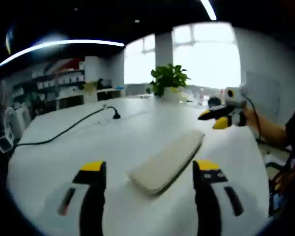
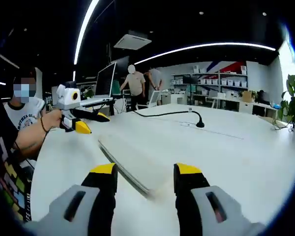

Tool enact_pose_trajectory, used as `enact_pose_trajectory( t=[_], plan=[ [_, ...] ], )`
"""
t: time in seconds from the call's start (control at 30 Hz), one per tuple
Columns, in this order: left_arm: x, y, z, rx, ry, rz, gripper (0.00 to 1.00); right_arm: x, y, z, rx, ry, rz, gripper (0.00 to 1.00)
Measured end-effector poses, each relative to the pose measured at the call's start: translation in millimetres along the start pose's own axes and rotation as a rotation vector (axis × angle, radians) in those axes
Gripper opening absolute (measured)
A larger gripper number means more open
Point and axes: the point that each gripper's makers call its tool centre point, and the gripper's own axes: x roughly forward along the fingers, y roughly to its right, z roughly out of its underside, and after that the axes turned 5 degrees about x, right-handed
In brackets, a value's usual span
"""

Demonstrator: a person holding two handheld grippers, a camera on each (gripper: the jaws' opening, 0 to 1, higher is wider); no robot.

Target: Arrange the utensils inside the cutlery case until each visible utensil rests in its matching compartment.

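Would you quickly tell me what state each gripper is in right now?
Left gripper: open, holding nothing, above the closed beige fabric cutlery case.
Right gripper: open, holding nothing.

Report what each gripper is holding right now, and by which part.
Nothing is held. The left gripper and right gripper both stand open, jaws apart, above the white table. The closed cutlery case lies flat on the table, ungripped.

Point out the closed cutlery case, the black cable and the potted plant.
cutlery case [image 1: 168, 161], left gripper view, middle of its top face
black cable [image 1: 69, 130], left gripper view, mid-run on table
potted plant [image 1: 168, 78], left gripper view, leaves
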Motion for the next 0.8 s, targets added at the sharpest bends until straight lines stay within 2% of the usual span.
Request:
enact_pose_trajectory(
  t=[0.03, 0.13, 0.2, 0.23, 0.27, 0.3, 0.4, 0.5, 0.57, 0.67, 0.73, 0.8],
  plan=[
    [1.0, 3.8, 4.2, -0.031, -0.005, 0.002, 0.8, -3.1, 0.0, 1.6, 0.008, 0.001, 0.0, 0.36],
    [-1.2, 11.1, -0.7, -0.057, 0.054, -0.008, 0.87, -8.1, 2.7, 12.2, 0.025, -0.032, 0.035, 0.44],
    [-2.6, 16.5, 0.8, -0.072, 0.079, -0.016, 0.87, -8.0, 1.0, 17.1, 0.013, -0.035, 0.051, 0.45],
    [-1.7, 19.5, 3.9, -0.076, 0.076, -0.02, 0.85, -6.6, 0.0, 20.1, 0.024, -0.038, 0.047, 0.45],
    [-0.5, 19.4, 10.2, -0.092, 0.051, -0.039, 0.81, -3.8, -3.7, 25.2, 0.086, -0.042, 0.035, 0.45],
    [1.0, 20.8, 15.2, -0.102, 0.028, -0.05, 0.8, -1.7, -2.4, 25.4, 0.092, -0.031, 0.034, 0.45],
    [8.7, 27.3, 16.5, -0.131, 0.034, -0.045, 0.86, 3.1, -1.6, 27.8, 0.102, -0.03, 0.037, 0.46],
    [14.4, 33.2, 23.0, -0.133, 0.026, -0.043, 0.81, 8.7, 0.5, 27.1, 0.101, -0.024, 0.049, 0.46],
    [17.7, 32.7, 26.0, -0.154, 0.029, -0.053, 0.81, 12.7, 0.0, 29.7, 0.108, -0.033, 0.051, 0.46],
    [23.7, 30.2, 19.2, -0.189, 0.072, -0.054, 0.8, 14.6, 3.8, 33.2, 0.1, -0.054, 0.071, 0.45],
    [25.1, 29.1, 14.4, -0.18, 0.089, -0.052, 0.78, 15.8, 6.4, 31.7, 0.102, -0.043, 0.076, 0.45],
    [24.6, 18.7, 6.9, -0.149, 0.137, -0.107, 0.7, 18.4, 10.7, 30.4, 0.104, -0.035, 0.084, 0.44]
  ],
)
